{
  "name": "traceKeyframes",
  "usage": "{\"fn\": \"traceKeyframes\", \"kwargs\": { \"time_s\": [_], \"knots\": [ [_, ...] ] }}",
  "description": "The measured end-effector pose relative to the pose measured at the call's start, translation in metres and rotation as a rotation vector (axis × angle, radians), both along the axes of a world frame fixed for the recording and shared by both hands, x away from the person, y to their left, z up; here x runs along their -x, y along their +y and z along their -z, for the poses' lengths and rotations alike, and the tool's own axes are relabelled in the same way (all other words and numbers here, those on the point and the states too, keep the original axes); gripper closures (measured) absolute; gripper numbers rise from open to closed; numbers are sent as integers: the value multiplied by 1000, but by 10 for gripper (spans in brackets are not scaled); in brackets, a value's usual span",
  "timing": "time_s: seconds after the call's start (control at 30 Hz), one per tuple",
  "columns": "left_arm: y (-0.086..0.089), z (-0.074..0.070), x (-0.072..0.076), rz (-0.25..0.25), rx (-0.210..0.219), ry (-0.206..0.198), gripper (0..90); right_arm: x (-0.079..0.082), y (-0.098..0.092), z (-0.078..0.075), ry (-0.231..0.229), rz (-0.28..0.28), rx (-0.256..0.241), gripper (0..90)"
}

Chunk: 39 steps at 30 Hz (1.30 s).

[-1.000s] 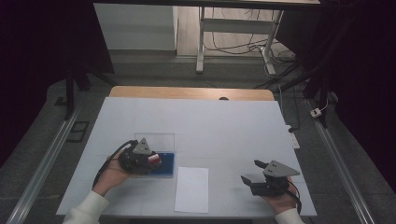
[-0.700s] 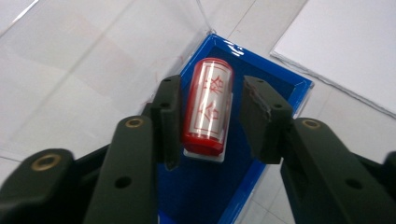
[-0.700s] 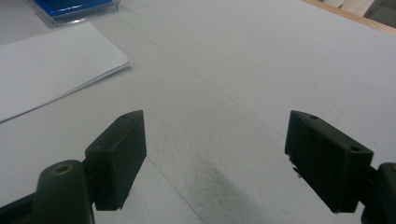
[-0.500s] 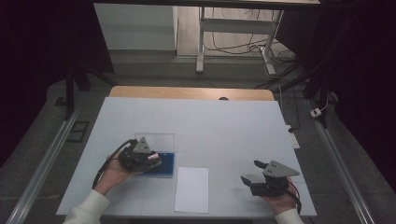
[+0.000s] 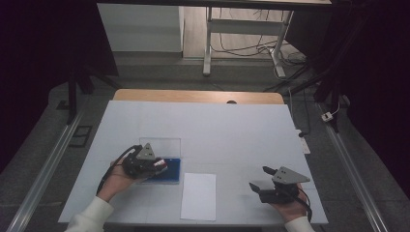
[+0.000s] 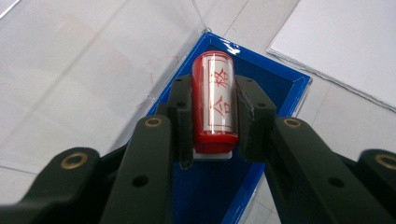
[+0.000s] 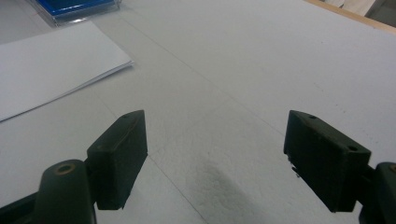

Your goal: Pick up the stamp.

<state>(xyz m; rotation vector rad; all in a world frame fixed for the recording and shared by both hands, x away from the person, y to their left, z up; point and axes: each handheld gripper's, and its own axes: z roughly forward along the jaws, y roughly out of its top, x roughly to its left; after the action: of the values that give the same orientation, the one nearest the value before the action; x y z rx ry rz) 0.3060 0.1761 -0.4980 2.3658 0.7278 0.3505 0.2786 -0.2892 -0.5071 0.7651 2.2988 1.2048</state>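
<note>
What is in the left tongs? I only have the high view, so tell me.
Observer: The left tongs are shut on a red cylindrical stamp with red characters on its white label.
Operator: Say where it sits.
Observer: It is above the blue tray, over the dark blue pad inside.
Operator: Report the right tongs.
Observer: The right tongs are open with nothing between them, over bare table; the white paper lies beyond them, next to the tray.
</note>
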Motion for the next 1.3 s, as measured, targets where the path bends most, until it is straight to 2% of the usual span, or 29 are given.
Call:
{"fn": "traceKeyframes", "kwargs": {
  "time_s": [0.23, 0.27, 0.5, 0.77, 1.17, 1.3],
  "knots": [
    [-1, -1, 2, 5, -9, -10, 705, 0, 0, 1, 0, -3, -5, 214],
    [-2, -3, 2, 9, -2, -12, 705, 0, 0, 0, -3, 3, 5, 215],
    [-2, -15, 7, 9, 38, -46, 706, 0, 0, 0, -5, -1, -8, 219],
    [3, -23, 10, -7, 73, -59, 706, 1, 1, 1, -3, -5, -3, 220],
    [12, -44, 18, -24, 161, -88, 705, 1, 0, 1, -3, -4, -8, 223],
    [16, -49, 20, -36, 172, -91, 705, 1, -1, 1, 1, 0, 0, 223]
  ]
}}
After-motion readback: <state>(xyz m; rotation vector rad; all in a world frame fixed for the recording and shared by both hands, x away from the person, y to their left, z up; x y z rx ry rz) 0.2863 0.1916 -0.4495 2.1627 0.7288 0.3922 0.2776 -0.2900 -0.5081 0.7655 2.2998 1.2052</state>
